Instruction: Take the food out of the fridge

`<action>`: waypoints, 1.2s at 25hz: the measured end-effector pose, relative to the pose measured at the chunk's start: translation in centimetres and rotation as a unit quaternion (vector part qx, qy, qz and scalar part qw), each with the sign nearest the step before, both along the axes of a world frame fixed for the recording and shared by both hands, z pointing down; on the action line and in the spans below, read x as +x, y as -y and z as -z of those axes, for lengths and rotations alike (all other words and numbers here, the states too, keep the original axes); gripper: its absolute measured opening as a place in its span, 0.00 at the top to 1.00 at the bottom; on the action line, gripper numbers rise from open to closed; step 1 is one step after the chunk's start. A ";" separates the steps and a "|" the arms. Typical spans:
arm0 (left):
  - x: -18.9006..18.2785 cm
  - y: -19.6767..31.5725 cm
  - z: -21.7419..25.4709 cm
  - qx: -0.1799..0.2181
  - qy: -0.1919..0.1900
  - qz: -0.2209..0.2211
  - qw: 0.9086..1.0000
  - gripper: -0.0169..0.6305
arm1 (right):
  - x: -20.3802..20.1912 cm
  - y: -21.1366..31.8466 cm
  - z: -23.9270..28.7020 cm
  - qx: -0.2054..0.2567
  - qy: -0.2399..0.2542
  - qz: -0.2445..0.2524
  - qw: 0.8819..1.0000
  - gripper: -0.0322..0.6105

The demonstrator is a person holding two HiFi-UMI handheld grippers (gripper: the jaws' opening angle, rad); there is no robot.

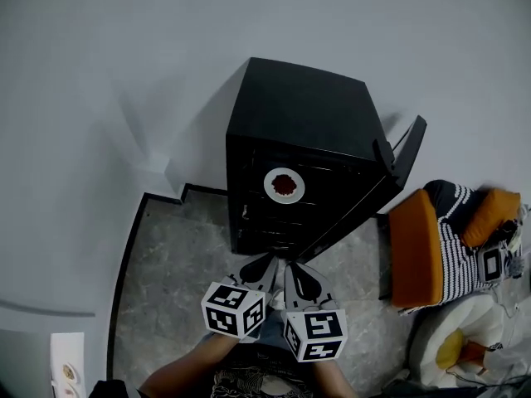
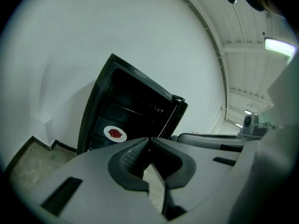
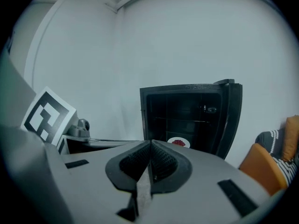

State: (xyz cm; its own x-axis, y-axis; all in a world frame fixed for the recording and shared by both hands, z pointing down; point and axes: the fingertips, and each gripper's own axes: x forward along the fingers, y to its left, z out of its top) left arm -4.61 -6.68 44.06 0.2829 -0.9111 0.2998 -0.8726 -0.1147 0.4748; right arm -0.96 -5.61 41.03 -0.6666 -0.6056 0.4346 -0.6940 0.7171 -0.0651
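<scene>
A small black fridge (image 1: 299,114) stands against the white wall with its door (image 1: 377,191) swung open to the right. On a shelf inside sits a white plate of red food (image 1: 284,185), also visible as the plate (image 2: 115,134) in the left gripper view and the plate (image 3: 178,142) in the right gripper view. My left gripper (image 1: 264,265) and right gripper (image 1: 292,269) hang side by side just in front of the fridge opening, apart from the plate. Both have their jaws together with nothing between them.
An orange cushion (image 1: 415,259) and a striped black-and-white fabric (image 1: 452,235) lie on the floor right of the fridge door. A white bag with a yellow item (image 1: 452,347) sits at the lower right. The stone floor (image 1: 166,280) stretches to the left, edged by a dark skirting.
</scene>
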 end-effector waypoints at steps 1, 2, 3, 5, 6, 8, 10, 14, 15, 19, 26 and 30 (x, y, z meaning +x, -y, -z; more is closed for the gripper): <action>-0.1 0.8 -0.4 0.001 -0.018 0.006 1.000 0.94 | -0.1 0.7 0.0 0.002 -0.002 0.005 1.000 0.91; -0.2 1.6 -0.7 0.002 -0.035 0.011 0.999 0.94 | -0.1 1.5 -0.1 0.003 -0.003 0.008 1.000 0.91; -0.4 2.5 -1.1 0.003 -0.052 0.016 0.999 0.94 | -0.2 2.3 -0.2 0.004 -0.005 0.012 1.000 0.91; -0.6 4.2 -1.9 0.007 -0.081 0.024 0.996 0.94 | -0.2 3.8 -0.5 0.005 -0.009 0.020 1.000 0.91; -0.7 4.9 -2.3 0.011 -0.094 0.028 0.995 0.94 | -0.2 4.5 -0.7 0.005 -0.013 0.025 1.000 0.91; -0.6 6.5 -2.9 0.021 -0.122 0.035 0.992 0.94 | -0.1 5.9 -1.0 0.006 -0.022 0.038 0.999 0.91; -0.7 8.2 -3.7 0.029 -0.152 0.042 0.987 0.94 | -0.1 7.4 -1.3 0.009 -0.029 0.048 0.998 0.91; -1.4 11.7 -6.0 0.037 -0.196 0.062 0.978 0.94 | -0.4 10.2 -1.8 0.015 -0.039 0.066 0.997 0.91; -1.6 12.5 -6.8 0.037 -0.209 0.067 0.975 0.94 | -0.5 10.8 -2.1 0.014 -0.042 0.071 0.996 0.91; -2.5 15.2 -9.9 0.039 -0.247 0.090 0.964 0.94 | -1.3 12.8 -2.9 0.011 -0.051 0.098 0.994 0.91; -3.3 18.1 -14.6 0.034 -0.267 0.119 0.956 0.93 | -2.2 15.3 -4.1 0.013 -0.064 0.138 0.988 0.91; -3.6 19.6 -16.6 0.035 -0.297 0.138 0.944 0.85 | -2.4 16.4 -4.7 0.013 -0.071 0.156 0.985 0.91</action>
